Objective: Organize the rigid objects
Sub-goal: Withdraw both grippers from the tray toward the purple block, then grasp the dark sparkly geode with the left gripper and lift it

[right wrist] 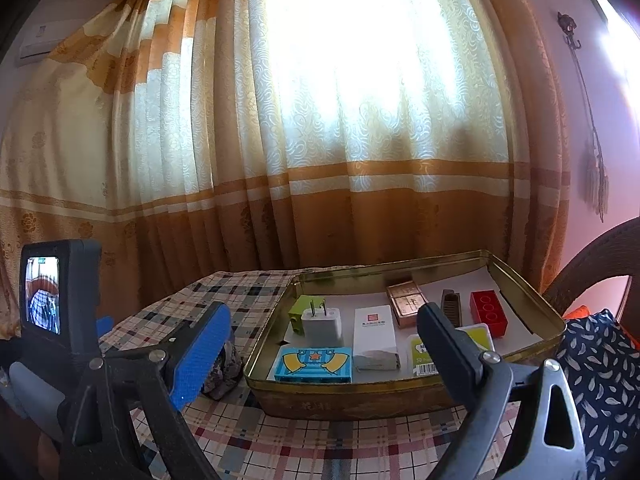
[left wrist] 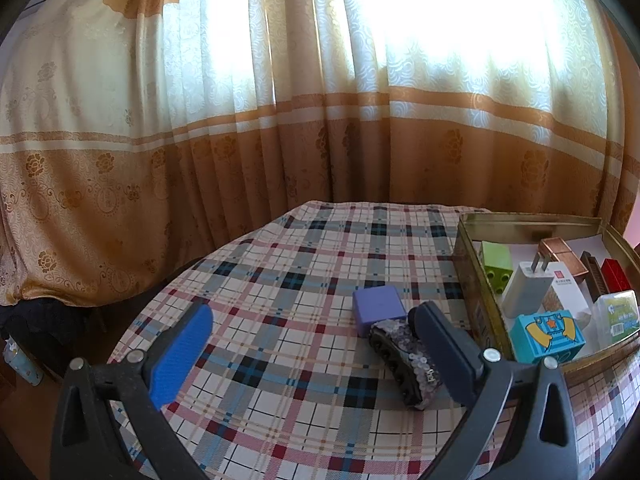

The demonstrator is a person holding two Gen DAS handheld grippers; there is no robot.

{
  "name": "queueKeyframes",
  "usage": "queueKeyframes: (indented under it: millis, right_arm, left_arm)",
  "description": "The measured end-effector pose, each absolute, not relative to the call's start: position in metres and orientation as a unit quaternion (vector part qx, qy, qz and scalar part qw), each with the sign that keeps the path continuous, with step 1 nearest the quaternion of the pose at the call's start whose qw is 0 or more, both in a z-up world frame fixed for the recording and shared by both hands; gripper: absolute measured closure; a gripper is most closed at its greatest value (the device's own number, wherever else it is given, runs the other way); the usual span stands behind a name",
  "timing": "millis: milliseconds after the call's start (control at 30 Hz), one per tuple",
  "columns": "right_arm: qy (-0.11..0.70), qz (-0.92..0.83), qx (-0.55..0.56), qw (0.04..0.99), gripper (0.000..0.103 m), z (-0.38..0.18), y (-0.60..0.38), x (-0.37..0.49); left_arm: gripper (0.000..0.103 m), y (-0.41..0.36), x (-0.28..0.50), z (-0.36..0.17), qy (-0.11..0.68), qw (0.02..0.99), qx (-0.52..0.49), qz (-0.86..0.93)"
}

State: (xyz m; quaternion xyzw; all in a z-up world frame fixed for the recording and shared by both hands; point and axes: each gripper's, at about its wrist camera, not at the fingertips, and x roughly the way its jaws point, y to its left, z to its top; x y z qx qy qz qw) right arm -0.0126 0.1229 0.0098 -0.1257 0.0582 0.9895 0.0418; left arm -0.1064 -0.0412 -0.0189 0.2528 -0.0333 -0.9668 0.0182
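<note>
The checked tablecloth [left wrist: 280, 264] covered the table, with the gold tin [right wrist: 360, 396] at its right end. Most of the sorting looked done: the tin already held a white charger [right wrist: 322, 322], a white box [right wrist: 374, 336], a blue printed block [right wrist: 314, 364], a green brick [left wrist: 496, 262], a copper box [right wrist: 406, 300], a red brick [right wrist: 488, 312], a brown comb-like piece [right wrist: 451, 305] and a green-labelled case [left wrist: 618, 312]. Two items remained outside, just left of the tin: a purple cube [left wrist: 378, 306] and a sequined hair clip [left wrist: 404, 360], touching each other. The left gripper [left wrist: 312, 346] was spread wide and empty, its right finger beside the clip. The right gripper [right wrist: 324, 358] was also wide and empty, near the tin's front.
</note>
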Motion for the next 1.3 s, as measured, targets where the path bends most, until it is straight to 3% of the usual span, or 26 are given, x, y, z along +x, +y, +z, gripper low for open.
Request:
queueKeyframes:
  millis: [367, 733, 1000, 1300]
  right_arm:
    - [0.075, 0.988, -0.128, 0.033, 0.007, 0.009, 0.122, -0.013]
    - [0.09, 0.987, -0.134, 0.021, 0.007, 0.008, 0.121, -0.013]
    - [0.093, 0.986, -0.135, 0.012, 0.007, 0.007, 0.122, -0.014]
    - [0.109, 0.986, -0.127, 0.016, 0.007, 0.007, 0.128, -0.012]
  left_arm:
    - [0.0, -0.044, -0.109, -0.02, -0.023, 0.018, 0.26, -0.965]
    - [0.0, -0.076, -0.127, -0.035, 0.048, 0.022, 0.322, -0.945]
    - [0.0, -0.073, -0.147, -0.047, 0.025, 0.012, 0.366, -0.93]
    - [0.004, -0.037, -0.135, -0.036, 0.028, -0.097, 0.355, -0.93]
